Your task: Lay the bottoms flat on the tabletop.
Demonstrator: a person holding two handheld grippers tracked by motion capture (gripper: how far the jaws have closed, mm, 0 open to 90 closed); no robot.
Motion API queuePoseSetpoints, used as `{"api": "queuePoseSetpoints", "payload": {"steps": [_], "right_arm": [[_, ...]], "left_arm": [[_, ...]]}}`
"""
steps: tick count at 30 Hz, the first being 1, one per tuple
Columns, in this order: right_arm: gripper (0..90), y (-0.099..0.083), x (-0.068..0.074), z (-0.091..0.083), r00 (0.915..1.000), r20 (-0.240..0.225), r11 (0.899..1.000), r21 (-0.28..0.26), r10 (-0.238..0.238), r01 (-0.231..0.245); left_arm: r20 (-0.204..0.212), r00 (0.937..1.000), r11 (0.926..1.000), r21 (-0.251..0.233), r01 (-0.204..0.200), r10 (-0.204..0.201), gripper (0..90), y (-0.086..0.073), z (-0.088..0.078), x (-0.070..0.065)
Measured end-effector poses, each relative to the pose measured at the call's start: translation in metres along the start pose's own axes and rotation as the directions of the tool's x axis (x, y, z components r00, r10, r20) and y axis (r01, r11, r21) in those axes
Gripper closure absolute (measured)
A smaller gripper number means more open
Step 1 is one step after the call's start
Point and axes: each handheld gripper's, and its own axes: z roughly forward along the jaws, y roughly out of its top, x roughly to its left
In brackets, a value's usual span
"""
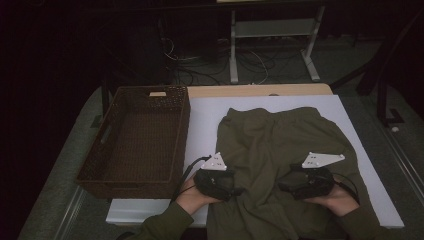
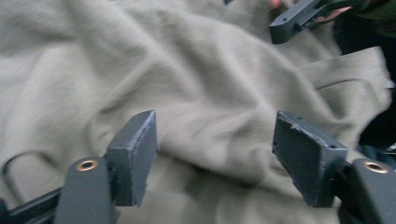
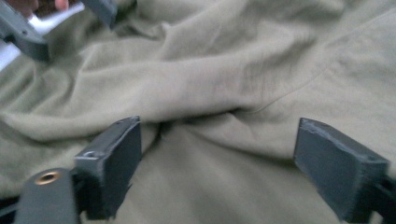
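Both the left gripper and the right gripper hover with jaws wide over a rumpled olive sweatshirt spread on the counter, beside a wicker basket.

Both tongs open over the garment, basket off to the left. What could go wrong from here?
1. The olive garment lies bunched in thick folds; the left tongs may pinch several layers.
2. Its near part hangs over the table edge; a loose pull might drag it off.
3. Right tongs straddle a ridge, so grip may slip.
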Motion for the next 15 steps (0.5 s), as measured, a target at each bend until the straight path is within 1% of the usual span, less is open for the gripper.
{"api": "queuePoseSetpoints", "payload": {"steps": [1, 2, 3, 4, 6, 7, 10, 13, 15], "right_arm": [[28.2, 0.0, -0.002, 0.002, 0.9997, 0.025, 1.0, 0.023, 0.006, -0.007], [35.3, 0.0, -0.004, 0.004, 0.9994, 0.033, 0.999, 0.038, 0.013, -0.014], [41.3, 0.001, -0.005, 0.005, 0.9991, 0.04, 0.999, 0.046, 0.016, -0.018], [44.8, 0.002, -0.006, 0.007, 0.9988, 0.048, 0.999, 0.043, 0.014, -0.016], [48.2, 0.005, -0.007, 0.01, 0.9988, 0.048, 0.999, 0.037, 0.011, -0.013], [49.7, 0.006, -0.006, 0.012, 0.9993, 0.037, 0.999, 0.04, 0.003, -0.005], [49.9, 0.009, -0.002, 0.023, 0.999, 0.035, 0.997, 0.07, -0.029, 0.026], [62.6, 0.009, -0.001, 0.032, 0.998, 0.043, 0.993, 0.114, -0.047, 0.041], [74.5, 0.008, -0.001, 0.032, 0.9967, 0.063, 0.993, 0.112, -0.051, 0.044]], "left_arm": [[-0.014, 0.9999, 1.0, 0.001, 0.006, -0.006, 27.6, -0.002, 0.0, 0.0], [-0.023, 0.9996, 0.9999, -0.002, 0.013, -0.013, 26.9, -0.003, 0.001, 0.0], [-0.037, 0.9992, 0.9999, -0.003, 0.012, -0.012, 25.9, -0.004, 0.002, 0.0], [-0.051, 0.9987, 0.9999, -0.001, 0.011, -0.011, 25.0, -0.005, 0.002, 0.0], [-0.075, 0.9971, 0.9999, -0.009, 0.011, -0.011, 23.3, -0.006, 0.002, 0.0], [-0.087, 0.9962, 0.9999, -0.01, 0.011, -0.012, 21.4, -0.006, 0.002, 0.0], [-0.11, 0.9938, 0.9997, -0.019, 0.018, -0.02, 17.3, -0.006, 0.0, 0.003], [-0.122, 0.9921, 0.9994, -0.022, 0.028, -0.031, 16.0, -0.007, 0.0, 0.007], [-0.125, 0.9915, 0.9991, -0.023, 0.035, -0.037, 15.3, -0.007, 0.0, 0.008]]}}
